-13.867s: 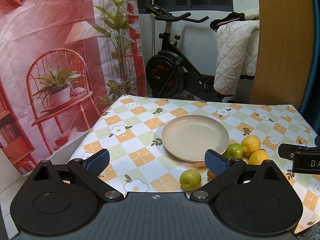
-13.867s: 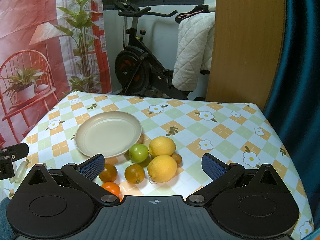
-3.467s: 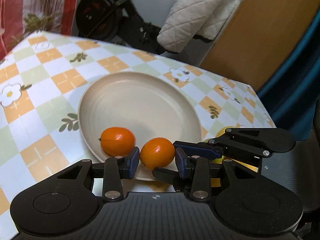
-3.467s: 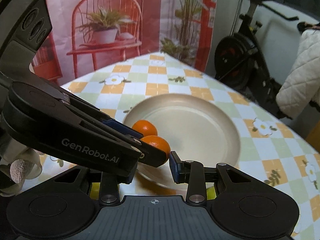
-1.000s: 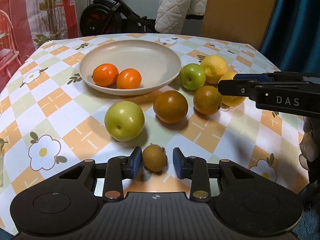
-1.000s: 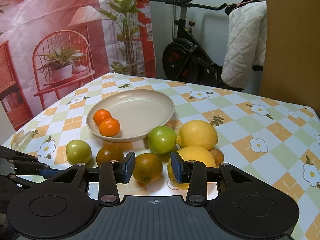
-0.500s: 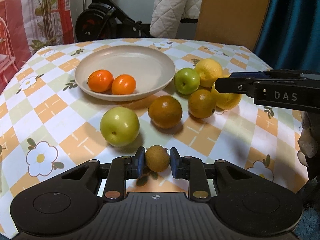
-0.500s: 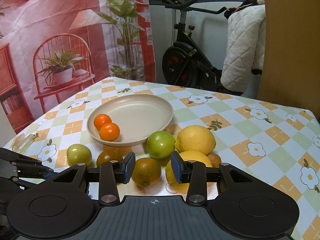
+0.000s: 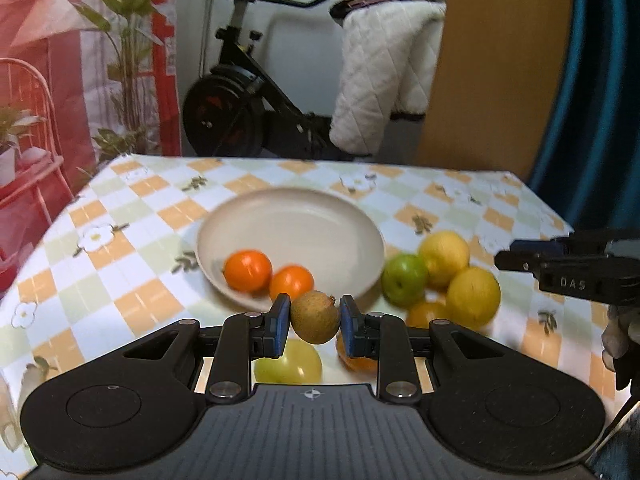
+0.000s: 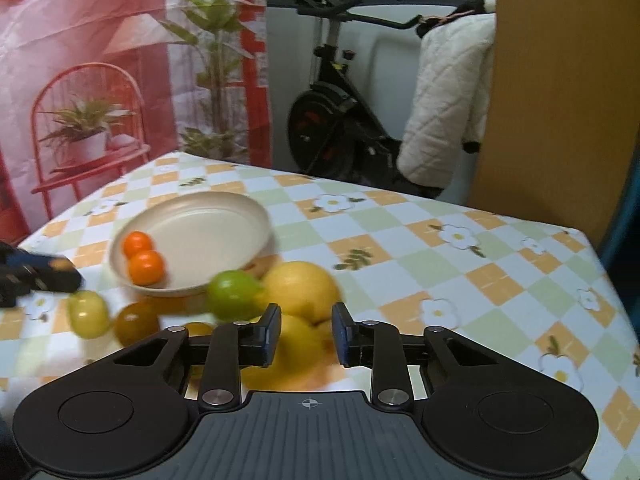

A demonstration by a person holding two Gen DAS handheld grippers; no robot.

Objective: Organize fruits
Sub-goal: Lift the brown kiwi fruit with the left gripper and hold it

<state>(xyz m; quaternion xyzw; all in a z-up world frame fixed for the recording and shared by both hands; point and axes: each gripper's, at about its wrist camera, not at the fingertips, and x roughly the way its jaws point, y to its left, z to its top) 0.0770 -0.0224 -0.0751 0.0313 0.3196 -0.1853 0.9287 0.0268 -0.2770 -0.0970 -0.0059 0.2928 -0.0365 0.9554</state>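
A small brown fruit is clamped in the left tongs at lower centre, "DAS" is read on the right tongs, closed with nothing gripped.

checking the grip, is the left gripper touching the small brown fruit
Touching. The left wrist view shows both blue pads of the left gripper pressed against the small brown fruit.

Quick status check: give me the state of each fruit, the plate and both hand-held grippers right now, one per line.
Left hand-held gripper: shut on the small brown fruit.
Small brown fruit: held off the table.
Right hand-held gripper: shut, empty, above the lemons.
Plate: on the table, holding two small oranges.
Small oranges: side by side in the plate.
Green apple: on the table beside the plate.
Lemons: on the table.
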